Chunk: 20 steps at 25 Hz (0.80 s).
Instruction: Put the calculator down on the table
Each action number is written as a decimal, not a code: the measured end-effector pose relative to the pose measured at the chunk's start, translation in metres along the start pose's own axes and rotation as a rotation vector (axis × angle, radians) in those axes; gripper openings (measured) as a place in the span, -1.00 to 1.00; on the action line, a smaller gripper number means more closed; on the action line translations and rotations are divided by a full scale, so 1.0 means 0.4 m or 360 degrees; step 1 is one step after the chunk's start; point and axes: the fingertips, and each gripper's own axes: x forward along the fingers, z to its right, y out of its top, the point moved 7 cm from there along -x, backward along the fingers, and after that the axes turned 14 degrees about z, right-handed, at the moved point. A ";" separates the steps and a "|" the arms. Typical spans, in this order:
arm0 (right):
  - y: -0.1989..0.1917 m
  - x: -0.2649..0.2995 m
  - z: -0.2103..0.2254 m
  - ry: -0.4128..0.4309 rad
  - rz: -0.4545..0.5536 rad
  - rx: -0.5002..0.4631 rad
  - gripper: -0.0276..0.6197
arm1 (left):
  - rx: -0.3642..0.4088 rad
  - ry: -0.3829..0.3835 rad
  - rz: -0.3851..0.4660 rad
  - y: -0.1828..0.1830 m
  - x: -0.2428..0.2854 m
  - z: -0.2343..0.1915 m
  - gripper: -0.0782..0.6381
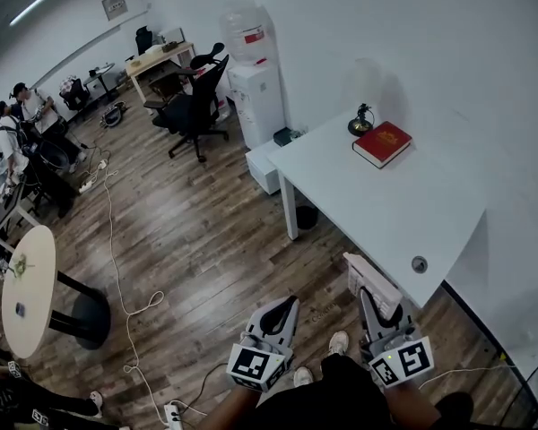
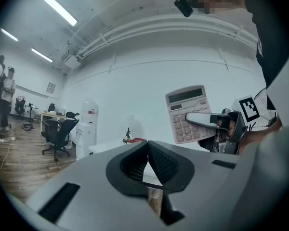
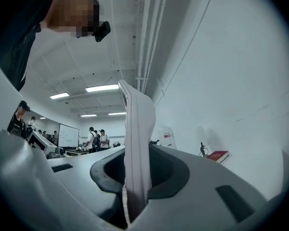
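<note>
A pale pink calculator (image 1: 372, 280) stands on edge between the jaws of my right gripper (image 1: 369, 296), which is shut on it just off the near corner of the white table (image 1: 386, 209). From the right gripper view the calculator (image 3: 137, 138) shows edge-on, rising out of the right gripper (image 3: 136, 177). In the left gripper view the calculator (image 2: 187, 113) shows its keys and screen, with a right gripper finger (image 2: 202, 120) across it. My left gripper (image 1: 290, 305) hangs over the wooden floor to the left, its jaws together and holding nothing; its tips (image 2: 148, 146) meet.
On the table's far end lie a red book (image 1: 382, 143) and a small dark ornament (image 1: 362, 120); a cable hole (image 1: 419, 264) sits near the front edge. A water dispenser (image 1: 255, 88), an office chair (image 1: 197, 106), a round table (image 1: 27, 289), floor cables (image 1: 117, 267) and people (image 1: 18, 133) stand to the left.
</note>
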 end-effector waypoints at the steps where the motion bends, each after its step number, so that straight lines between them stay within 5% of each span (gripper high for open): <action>1: -0.008 0.009 0.007 -0.0004 -0.0004 0.0005 -0.61 | -0.0006 0.0007 -0.0002 -0.005 0.008 -0.010 -0.73; 20: -0.136 0.329 0.298 0.0050 -0.0042 0.0071 -0.61 | -0.0005 0.0103 -0.0057 -0.069 0.380 -0.196 -0.73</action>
